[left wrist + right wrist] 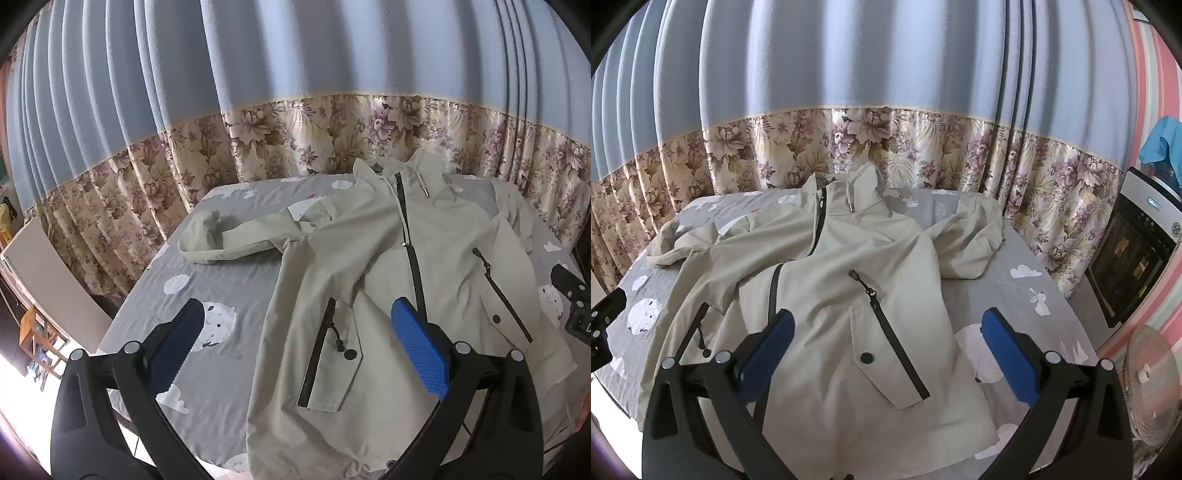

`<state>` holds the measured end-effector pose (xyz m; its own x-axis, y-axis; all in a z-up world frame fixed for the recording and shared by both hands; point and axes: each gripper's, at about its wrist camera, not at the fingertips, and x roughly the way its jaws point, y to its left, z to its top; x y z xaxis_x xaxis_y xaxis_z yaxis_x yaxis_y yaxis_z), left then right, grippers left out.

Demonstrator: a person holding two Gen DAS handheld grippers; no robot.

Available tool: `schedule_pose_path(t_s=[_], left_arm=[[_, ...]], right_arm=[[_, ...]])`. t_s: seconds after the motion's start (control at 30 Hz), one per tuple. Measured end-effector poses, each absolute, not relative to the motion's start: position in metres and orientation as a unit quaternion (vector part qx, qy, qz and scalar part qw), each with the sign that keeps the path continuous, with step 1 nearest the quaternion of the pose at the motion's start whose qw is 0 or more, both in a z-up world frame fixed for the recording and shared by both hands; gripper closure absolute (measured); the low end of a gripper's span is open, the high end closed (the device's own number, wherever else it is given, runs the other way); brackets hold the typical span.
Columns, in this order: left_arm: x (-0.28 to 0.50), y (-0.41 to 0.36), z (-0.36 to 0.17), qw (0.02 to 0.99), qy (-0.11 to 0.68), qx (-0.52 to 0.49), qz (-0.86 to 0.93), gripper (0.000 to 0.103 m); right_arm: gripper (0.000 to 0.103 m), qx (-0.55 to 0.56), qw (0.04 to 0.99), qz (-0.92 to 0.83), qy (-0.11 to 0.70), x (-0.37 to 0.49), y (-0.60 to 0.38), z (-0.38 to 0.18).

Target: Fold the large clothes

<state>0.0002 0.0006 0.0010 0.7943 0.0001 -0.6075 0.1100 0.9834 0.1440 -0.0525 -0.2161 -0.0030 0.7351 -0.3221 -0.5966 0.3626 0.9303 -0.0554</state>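
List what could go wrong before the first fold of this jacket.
1. The left sleeve lies twisted and doubled over, so folding it inward may trap wrinkles.
2. The drawstring and pocket zipper pull could snag a claw.
3. The hem reaches the bed's near edge, so a tug may drag it off.

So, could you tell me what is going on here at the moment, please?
A person holds a claw in each hand over a beige jacket spread front-up on a bed with a grey patterned sheet. The left claw and the right claw are both wide open, above the jacket's lower half and holding nothing. Both sleeves lie out to the sides, so no fold has been made yet.
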Motion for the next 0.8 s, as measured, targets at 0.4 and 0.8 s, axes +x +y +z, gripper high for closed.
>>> schedule_pose_path(t_s=[0.4, 0.8], left_arm=[[-0.003, 0.000, 0.008, 0.946, 0.311, 0.080, -0.040, 0.003], [-0.002, -0.001, 0.002, 0.945, 0.316, 0.076, -0.039, 0.003]], right_arm=[[0.002, 0.030, 0.931, -0.186, 0.312, -0.054, -0.216, -0.002], [0.002, 0.028, 0.930, -0.190, 0.314, -0.051, -0.218, -0.005]])
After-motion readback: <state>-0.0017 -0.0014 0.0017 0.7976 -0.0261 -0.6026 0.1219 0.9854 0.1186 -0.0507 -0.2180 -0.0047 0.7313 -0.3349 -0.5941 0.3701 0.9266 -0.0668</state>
